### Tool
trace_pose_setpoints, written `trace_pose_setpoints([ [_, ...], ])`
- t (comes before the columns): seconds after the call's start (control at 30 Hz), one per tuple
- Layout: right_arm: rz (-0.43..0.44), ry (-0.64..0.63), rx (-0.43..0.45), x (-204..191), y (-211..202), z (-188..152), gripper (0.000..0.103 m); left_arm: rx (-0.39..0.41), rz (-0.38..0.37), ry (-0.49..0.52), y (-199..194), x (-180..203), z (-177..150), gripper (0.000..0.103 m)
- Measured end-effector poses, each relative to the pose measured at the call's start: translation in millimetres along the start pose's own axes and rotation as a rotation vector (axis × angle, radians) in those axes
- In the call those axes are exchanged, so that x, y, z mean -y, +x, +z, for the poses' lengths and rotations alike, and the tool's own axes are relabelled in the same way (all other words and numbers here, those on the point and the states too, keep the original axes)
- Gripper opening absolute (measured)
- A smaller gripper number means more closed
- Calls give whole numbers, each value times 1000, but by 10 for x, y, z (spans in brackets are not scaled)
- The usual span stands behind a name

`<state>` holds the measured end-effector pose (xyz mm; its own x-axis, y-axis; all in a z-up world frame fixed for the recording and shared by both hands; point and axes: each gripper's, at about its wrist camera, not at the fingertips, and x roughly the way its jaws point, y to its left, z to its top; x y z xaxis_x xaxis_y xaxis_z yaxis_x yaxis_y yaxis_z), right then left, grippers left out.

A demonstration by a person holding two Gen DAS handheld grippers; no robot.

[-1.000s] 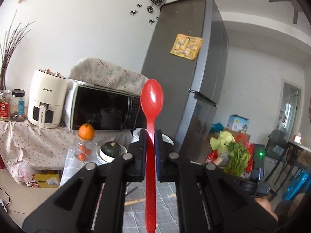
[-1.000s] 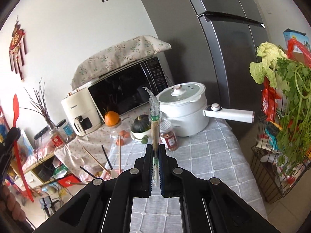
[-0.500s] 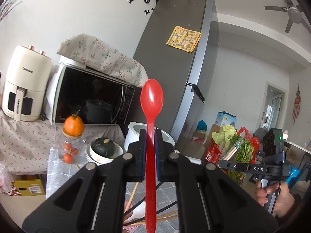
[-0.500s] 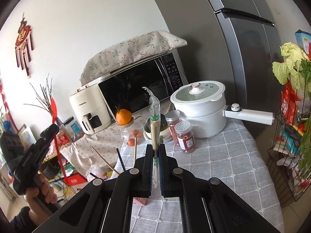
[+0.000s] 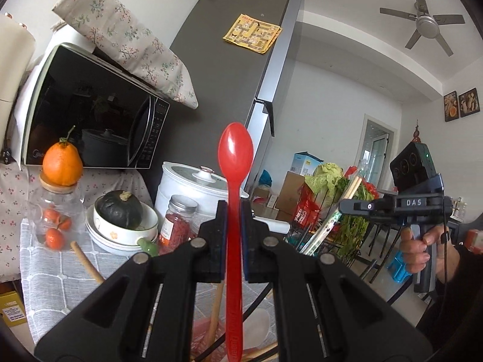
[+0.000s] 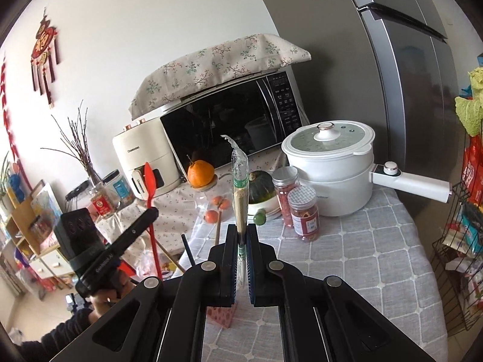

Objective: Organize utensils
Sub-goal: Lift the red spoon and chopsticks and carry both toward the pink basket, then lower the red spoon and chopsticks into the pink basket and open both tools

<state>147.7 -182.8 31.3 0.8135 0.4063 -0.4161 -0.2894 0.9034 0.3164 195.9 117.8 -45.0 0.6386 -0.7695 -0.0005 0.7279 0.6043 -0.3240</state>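
My left gripper (image 5: 233, 211) is shut on a red plastic spoon (image 5: 235, 157), held upright with its bowl on top. It also shows at the left of the right wrist view (image 6: 150, 208). My right gripper (image 6: 240, 235) is shut on a pair of wooden chopsticks in a clear plastic sleeve (image 6: 240, 190), also upright. They show in the left wrist view (image 5: 332, 217) at the right. A pink utensil holder (image 6: 222, 316) with chopsticks and a white spoon (image 5: 256, 322) in it stands below both grippers, mostly hidden.
On the grey checked tablecloth (image 6: 347, 265) stand a white electric pot (image 6: 332, 169), two red-filled jars (image 6: 303, 211), a bowl with a green squash (image 5: 120, 211) and a jar topped by an orange (image 5: 62, 163). Microwave (image 6: 229, 120), fridge (image 6: 407, 75) and a wire vegetable rack (image 6: 459, 241) surround it.
Both grippers have come closer together over the holder. The left one has swung right toward the table, and the right one has drifted left. Both grips are unchanged.
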Motion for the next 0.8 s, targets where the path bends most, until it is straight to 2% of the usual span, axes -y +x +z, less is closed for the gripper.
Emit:
trace_pose_setpoints([
  [0.2, 26, -42, 6, -107, 59, 48, 5, -9, -42, -31, 37, -230, -270, 9],
  [0.4, 73, -60, 7, -255, 132, 106, 5, -32, -81, -42, -23, -236, -450, 9],
  [0.5, 95, -71, 1, -351, 185, 112, 5, -32, -75, -52, -75, -230, -466, 10],
  [0.57, 103, -82, -10, -414, 234, 103, 5, -27, -58, -59, -126, -220, -453, 24],
  [0.63, 108, -90, -27, -456, 296, 87, 5, -27, -36, -63, -189, -209, -439, 34],
  [0.8, 137, -100, -84, -528, 488, 39, 5, -45, 27, -64, -362, -192, -432, 47],
])
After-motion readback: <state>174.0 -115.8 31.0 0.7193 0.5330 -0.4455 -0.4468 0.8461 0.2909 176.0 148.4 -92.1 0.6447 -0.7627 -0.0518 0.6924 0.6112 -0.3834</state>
